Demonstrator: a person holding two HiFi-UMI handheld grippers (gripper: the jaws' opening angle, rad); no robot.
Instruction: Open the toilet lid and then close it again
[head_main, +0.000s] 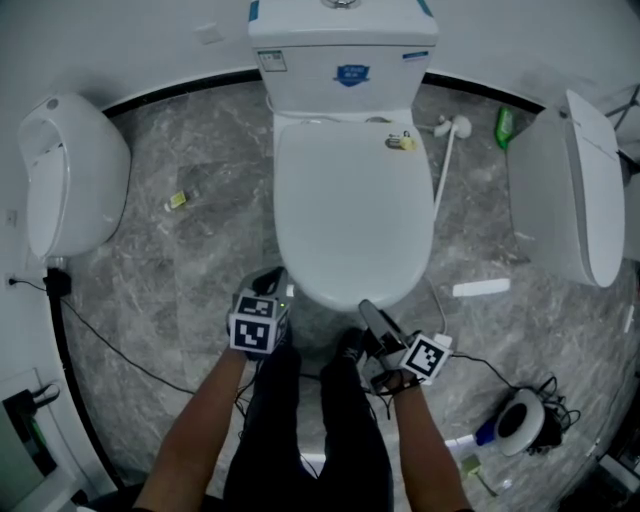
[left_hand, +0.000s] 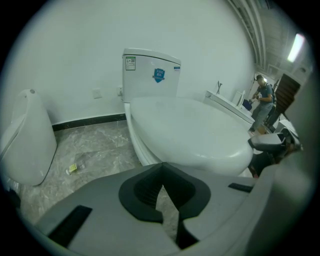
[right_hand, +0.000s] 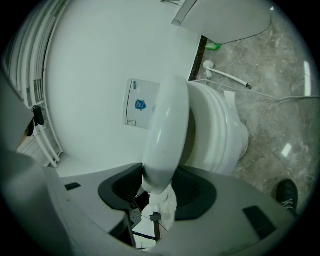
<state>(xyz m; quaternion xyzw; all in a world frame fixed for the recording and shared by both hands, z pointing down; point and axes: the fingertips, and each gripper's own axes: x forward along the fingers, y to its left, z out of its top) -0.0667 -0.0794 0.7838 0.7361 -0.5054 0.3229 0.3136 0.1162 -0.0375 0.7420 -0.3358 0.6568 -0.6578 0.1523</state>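
The white toilet lid lies down over the bowl, below the tank. In the right gripper view a narrow dark gap shows between the lid and the seat. My right gripper is at the lid's front edge, rolled on its side. Its jaws stand open with the lid's rounded front rim between them. My left gripper hangs at the bowl's front left, pointing down. It is shut and empty, apart from the lid.
A white fixture stands at the left wall and another at the right. Cables cross the marble floor, with a round white device at the lower right and a green bottle by the wall. The person's legs stand below the bowl.
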